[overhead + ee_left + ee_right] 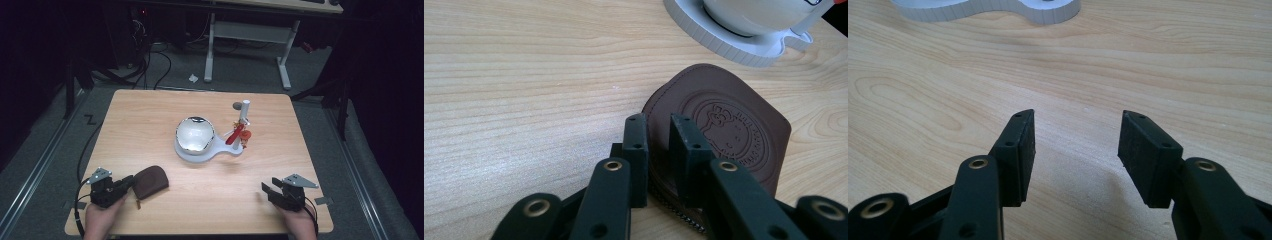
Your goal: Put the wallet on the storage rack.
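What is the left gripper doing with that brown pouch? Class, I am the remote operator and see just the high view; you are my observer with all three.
Observer: The left gripper has its jaws closed down on the zippered edge of the brown leather pouch.
Operator: Any marking on the pouch?
Observer: Yes, a round embossed cartoon emblem is pressed into its top face.
Operator: Is the right gripper holding anything?
Observer: No. The right gripper has its jaws spread wide, with bare wooden table between them.
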The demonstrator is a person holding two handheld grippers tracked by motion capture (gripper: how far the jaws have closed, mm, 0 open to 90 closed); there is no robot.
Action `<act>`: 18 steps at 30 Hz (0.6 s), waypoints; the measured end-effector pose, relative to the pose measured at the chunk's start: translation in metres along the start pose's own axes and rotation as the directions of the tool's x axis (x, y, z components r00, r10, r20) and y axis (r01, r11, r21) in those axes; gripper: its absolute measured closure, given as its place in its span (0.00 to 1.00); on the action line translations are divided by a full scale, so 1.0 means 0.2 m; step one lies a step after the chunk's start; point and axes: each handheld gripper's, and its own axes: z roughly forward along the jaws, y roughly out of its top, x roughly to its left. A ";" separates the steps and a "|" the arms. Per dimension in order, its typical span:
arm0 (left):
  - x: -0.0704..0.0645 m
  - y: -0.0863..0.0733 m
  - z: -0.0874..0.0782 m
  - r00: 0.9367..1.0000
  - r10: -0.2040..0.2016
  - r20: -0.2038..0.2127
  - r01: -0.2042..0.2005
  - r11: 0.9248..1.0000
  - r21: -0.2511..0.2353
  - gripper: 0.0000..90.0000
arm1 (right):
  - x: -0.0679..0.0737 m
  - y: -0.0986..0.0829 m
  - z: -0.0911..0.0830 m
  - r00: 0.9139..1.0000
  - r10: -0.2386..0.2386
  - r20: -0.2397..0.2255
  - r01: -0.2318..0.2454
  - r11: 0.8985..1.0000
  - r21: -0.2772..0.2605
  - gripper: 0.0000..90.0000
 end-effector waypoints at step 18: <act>-0.09 0.01 -0.08 0.992 0.115 -0.043 -0.118 0.989 -0.085 0.96 | 0.01 0.00 0.00 0.999 0.002 -0.033 -0.002 1.000 0.001 0.56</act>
